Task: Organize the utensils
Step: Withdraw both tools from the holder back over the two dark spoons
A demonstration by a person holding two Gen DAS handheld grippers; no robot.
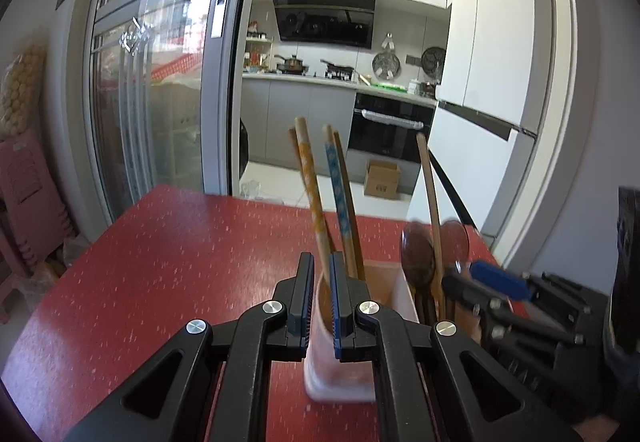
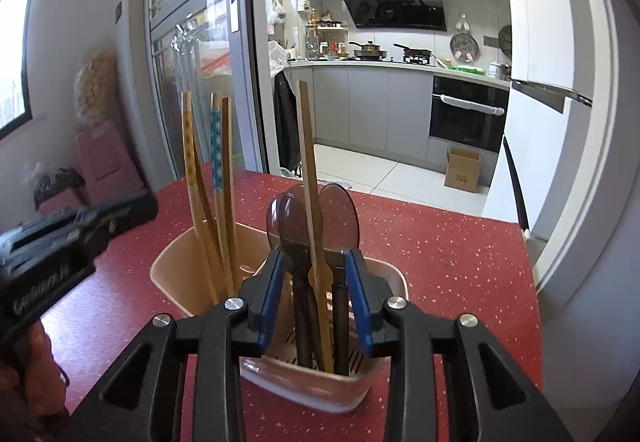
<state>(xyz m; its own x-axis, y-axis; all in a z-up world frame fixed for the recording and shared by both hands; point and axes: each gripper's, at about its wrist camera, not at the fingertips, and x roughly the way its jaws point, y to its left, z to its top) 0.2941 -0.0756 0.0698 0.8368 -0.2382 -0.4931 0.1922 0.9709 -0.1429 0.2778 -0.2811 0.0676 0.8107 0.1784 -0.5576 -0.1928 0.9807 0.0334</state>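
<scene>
My counter [image 2: 440,254] is red with pale flecks, and the holder [image 2: 176,274] on it is a soft beige-pink. One chopstick [image 2: 189,146] in it carries a yellow pattern, another [image 2: 216,154] a blue-and-white one, beside plain wood sticks and translucent brown spoons [image 2: 296,226]. My right tool [image 2: 316,298] is black with blue pads.

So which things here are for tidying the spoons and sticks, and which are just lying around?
For the job:
- holder
- chopsticks
- brown spoons
- wooden stick among the spoons
- left gripper, right gripper

Just lying about:
- cardboard box on the floor
- pink stools
- pans on the stove
- bag of pale balls
</scene>
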